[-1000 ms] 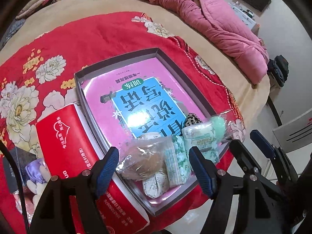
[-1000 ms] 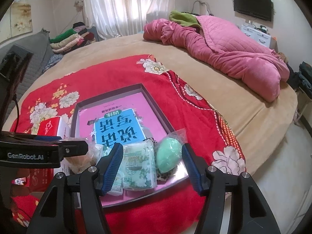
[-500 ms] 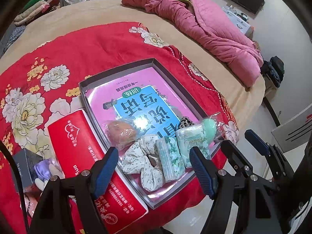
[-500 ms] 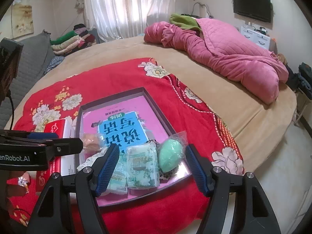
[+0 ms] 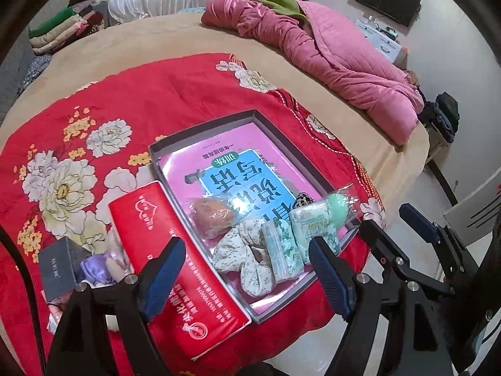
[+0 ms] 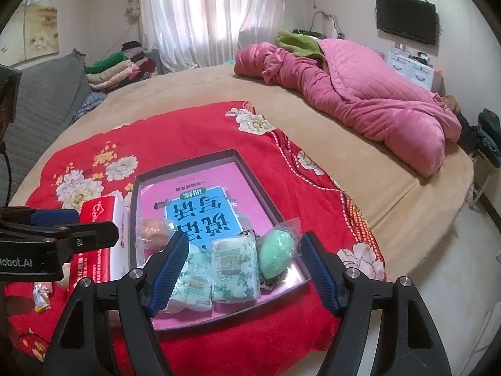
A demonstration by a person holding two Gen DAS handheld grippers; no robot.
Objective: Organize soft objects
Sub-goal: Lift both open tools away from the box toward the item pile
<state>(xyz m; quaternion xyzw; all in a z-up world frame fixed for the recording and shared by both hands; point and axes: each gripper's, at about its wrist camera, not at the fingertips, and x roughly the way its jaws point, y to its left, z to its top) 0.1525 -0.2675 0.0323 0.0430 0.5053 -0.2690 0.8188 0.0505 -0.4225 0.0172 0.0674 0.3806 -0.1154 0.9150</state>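
The left gripper [image 5: 247, 269] stands with its jaws spread wide and empty, above the near end of the tray [image 5: 200, 127]; the right gripper [image 6: 241, 266] is likewise spread wide and empty, over the tray's near right corner. Directly beyond the left fingers [image 5: 162, 272] lies a floral fabric scrunchie [image 5: 241, 257], touching two green tissue packs [image 5: 281, 250] set side by side. A green egg-shaped sponge in a clear bag [image 6: 277, 257] rests just beside the packs at the tray's right edge, and an orange-brown soft item in a clear bag [image 5: 211, 216] lies a little farther in, toward the left wall. All of these sit on a pink book [image 5: 235, 169] that lines the tray floor. A red box [image 5: 162, 250] lies against the tray's left side, with a dark small box [image 5: 59, 266] and a purple fabric piece [image 5: 94, 269] just beside it on the red floral blanket [image 5: 156, 94]. The soft items appear mostly gathered; the purple piece outside the tray is probably the next candidate. To pick it up well, lower the jaws astride the fabric's bulk, avoid pinching the blanket beneath, and close gently. Farther off lie a pink quilt [image 6: 360, 94] and folded clothes [image 6: 119, 69].
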